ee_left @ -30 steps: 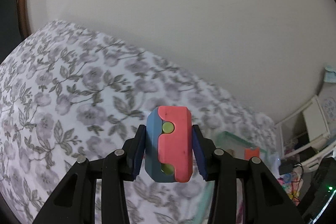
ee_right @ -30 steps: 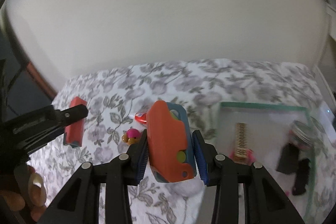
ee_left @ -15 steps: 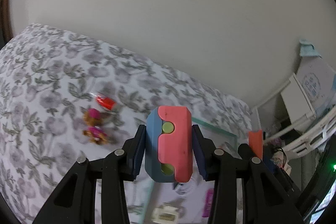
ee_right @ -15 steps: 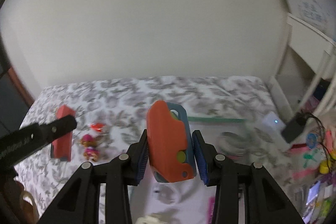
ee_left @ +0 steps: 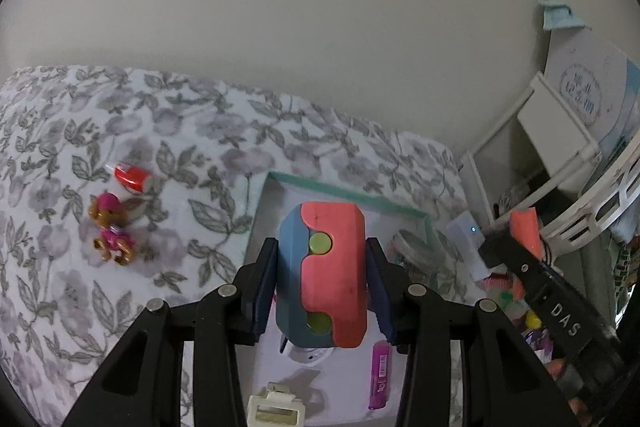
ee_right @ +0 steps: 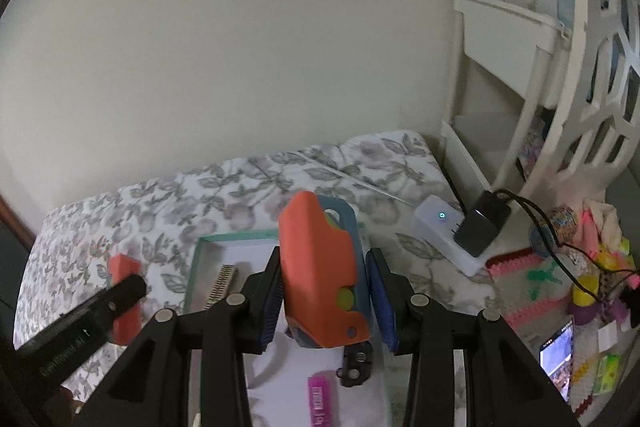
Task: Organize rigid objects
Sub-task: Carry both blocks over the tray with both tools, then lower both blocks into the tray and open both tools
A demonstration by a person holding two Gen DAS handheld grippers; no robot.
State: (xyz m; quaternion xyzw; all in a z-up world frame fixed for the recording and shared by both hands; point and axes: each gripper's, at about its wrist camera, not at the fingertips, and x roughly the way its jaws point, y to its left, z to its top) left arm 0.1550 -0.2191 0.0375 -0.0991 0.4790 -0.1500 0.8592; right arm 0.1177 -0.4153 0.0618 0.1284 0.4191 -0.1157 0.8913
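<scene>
My left gripper [ee_left: 322,279] is shut on a red and blue toy block [ee_left: 324,275] with green dots, held above a teal-rimmed tray [ee_left: 344,197] on the floral bed. My right gripper [ee_right: 324,297] is shut on a similar orange and blue block [ee_right: 320,267], also above the tray [ee_right: 224,239]. In the tray lie a purple lighter [ee_left: 379,375], a white clip [ee_left: 276,409], a jar [ee_left: 412,251], a gold band [ee_right: 221,285] and a black piece [ee_right: 356,363]. A pink toy dog [ee_left: 109,233] and a red capsule [ee_left: 130,174] lie on the bed left of the tray.
The other gripper shows in each view, the right one [ee_left: 540,287] and the left one [ee_right: 84,323]. A white power strip [ee_right: 448,231] with a black plug lies right of the tray. Shelves [ee_right: 520,39] and cluttered toys [ee_right: 580,267] stand at the right. A wall is behind the bed.
Both grippers swung right and came over the tray, each still holding its block. The toy dog and red capsule came into the left view; shelves and power strip came into the right view.
</scene>
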